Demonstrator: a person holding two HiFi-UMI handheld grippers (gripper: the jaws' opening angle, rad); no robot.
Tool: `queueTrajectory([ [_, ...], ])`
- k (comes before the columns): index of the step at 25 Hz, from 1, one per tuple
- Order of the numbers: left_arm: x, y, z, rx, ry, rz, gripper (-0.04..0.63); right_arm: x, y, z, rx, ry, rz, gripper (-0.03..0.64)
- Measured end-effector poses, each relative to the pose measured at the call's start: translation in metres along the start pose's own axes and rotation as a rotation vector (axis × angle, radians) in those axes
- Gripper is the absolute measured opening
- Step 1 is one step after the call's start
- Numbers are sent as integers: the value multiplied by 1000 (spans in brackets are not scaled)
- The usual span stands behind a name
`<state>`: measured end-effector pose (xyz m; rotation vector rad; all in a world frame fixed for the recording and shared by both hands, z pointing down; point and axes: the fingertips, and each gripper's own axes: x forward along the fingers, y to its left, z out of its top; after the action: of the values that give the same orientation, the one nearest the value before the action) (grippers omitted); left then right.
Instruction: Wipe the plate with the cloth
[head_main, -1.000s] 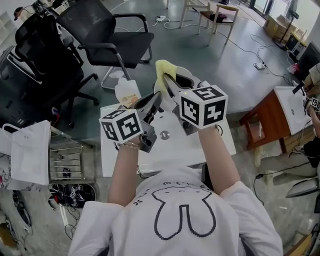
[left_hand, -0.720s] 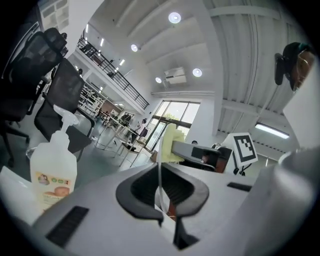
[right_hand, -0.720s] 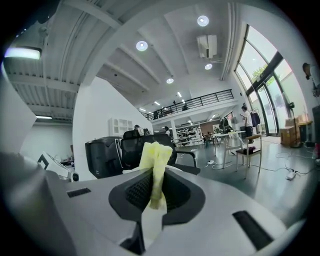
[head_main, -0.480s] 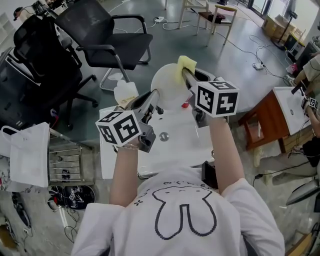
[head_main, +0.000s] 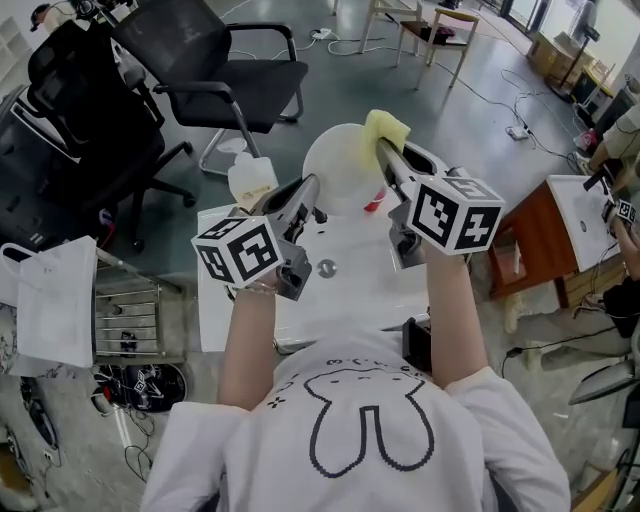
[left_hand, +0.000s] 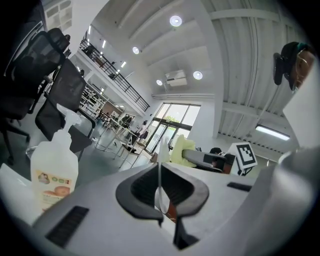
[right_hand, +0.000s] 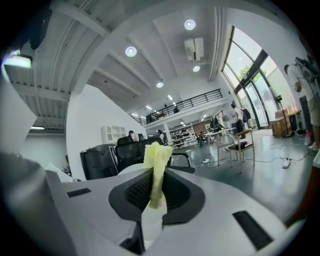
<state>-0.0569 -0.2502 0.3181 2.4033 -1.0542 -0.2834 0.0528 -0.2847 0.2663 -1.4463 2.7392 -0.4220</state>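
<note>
In the head view my left gripper (head_main: 308, 192) is shut on the near edge of a white round plate (head_main: 335, 165) and holds it up above the table. My right gripper (head_main: 384, 150) is shut on a folded yellow cloth (head_main: 387, 127), which lies at the plate's upper right rim. In the left gripper view the plate (left_hand: 160, 170) shows edge-on as a thin white line between the shut jaws of the left gripper (left_hand: 160, 186), with the cloth (left_hand: 181, 149) beyond. In the right gripper view the cloth (right_hand: 157, 162) sticks up from the right gripper (right_hand: 154, 189).
A white table (head_main: 350, 295) lies under both grippers, with a clear soap bottle (head_main: 250, 182) at its far left corner. Black office chairs (head_main: 215, 80) stand beyond it. A wire rack (head_main: 130, 320) is at the left and a wooden side table (head_main: 530, 235) at the right.
My right gripper has carried the cloth rightward across the plate, from its left part to its right rim. The left gripper and the plate have stayed put.
</note>
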Motion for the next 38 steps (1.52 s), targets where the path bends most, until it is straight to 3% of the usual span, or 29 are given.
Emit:
queueTrajectory([
  [6, 0, -5, 2, 23, 5, -4, 18, 3, 63, -10, -51, 30, 196, 51],
  [10, 2, -16, 2, 53, 23, -12, 18, 14, 82, -28, -140, 92, 199, 51],
  [14, -2, -15, 5, 44, 18, -2, 18, 17, 84, -31, -152, 98, 197, 51],
  [23, -6, -19, 7, 41, -4, -5, 18, 10, 61, -49, -182, 156, 125, 51],
  [38, -11, -25, 8, 103, -17, -1, 20, -12, -19, -63, -68, 181, -107, 51],
])
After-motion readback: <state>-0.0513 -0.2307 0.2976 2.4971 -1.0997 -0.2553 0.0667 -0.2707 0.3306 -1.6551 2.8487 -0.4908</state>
